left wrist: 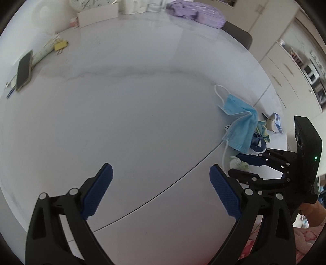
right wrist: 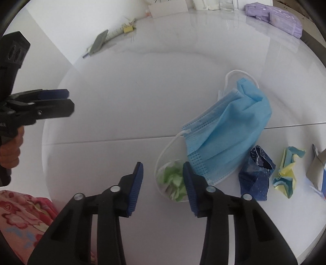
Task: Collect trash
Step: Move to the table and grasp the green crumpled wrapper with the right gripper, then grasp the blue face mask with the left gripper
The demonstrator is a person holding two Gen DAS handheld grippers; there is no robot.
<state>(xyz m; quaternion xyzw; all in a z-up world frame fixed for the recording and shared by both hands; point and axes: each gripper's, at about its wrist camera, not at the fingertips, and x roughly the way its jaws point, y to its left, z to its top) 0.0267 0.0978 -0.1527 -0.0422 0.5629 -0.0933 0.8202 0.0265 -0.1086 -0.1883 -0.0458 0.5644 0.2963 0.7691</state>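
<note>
Trash lies in a cluster on the white table (left wrist: pixel 142 112): a blue face mask (right wrist: pixel 228 130) (left wrist: pixel 240 126), a green crumpled paper wad (right wrist: pixel 173 179) (left wrist: pixel 239 163), a dark blue wrapper (right wrist: pixel 256 173) and a yellow-and-blue crumpled paper (right wrist: pixel 287 173). My right gripper (right wrist: pixel 163 187) (left wrist: pixel 238 165) points down at the green wad. The wad sits between its jaws against the right pad, and the left pad stands apart from it. My left gripper (left wrist: pixel 161 193) (right wrist: pixel 68 102) hangs wide open over bare table to the left of the pile, holding nothing.
A small grey carton (right wrist: pixel 317 171) stands right of the trash near the table edge. A phone (left wrist: pixel 24 71), a yellow note and papers lie at the far left. Purple cloth (left wrist: pixel 199 14) and white containers line the back. A floral cloth (right wrist: pixel 20 214) shows at the near edge.
</note>
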